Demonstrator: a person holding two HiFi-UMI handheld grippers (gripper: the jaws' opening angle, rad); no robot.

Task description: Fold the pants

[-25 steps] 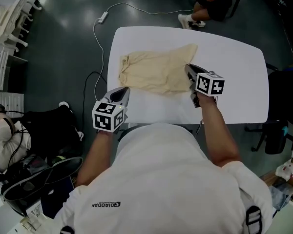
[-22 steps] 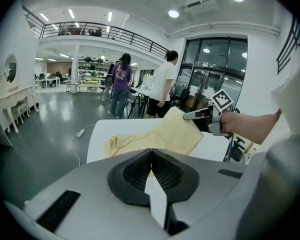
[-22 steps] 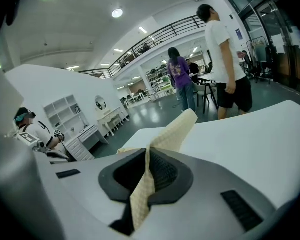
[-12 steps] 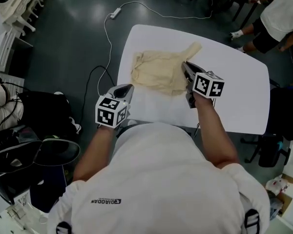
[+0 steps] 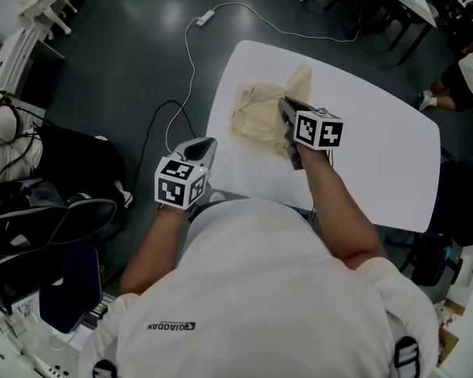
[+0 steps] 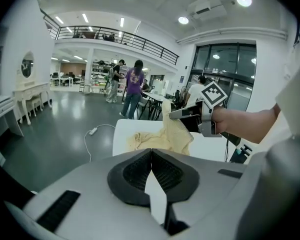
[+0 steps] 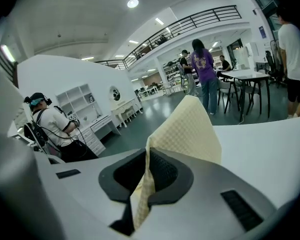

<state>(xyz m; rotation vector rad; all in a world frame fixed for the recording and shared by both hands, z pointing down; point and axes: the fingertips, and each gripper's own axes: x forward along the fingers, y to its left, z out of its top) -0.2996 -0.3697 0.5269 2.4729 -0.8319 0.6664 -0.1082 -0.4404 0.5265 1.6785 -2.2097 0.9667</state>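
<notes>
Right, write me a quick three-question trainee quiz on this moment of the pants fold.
1. True or false: the left gripper is clamped on a corner of the pants.
2. What is pinched in the right gripper? A: a cup. B: cream fabric of the pants. C: nothing.
3. Fill in: the part of the pants that is not lifted lies on a white ____.

Key
1. False: its jaws are shut together with nothing between them, short of the fabric.
2. B.
3. table.
</notes>
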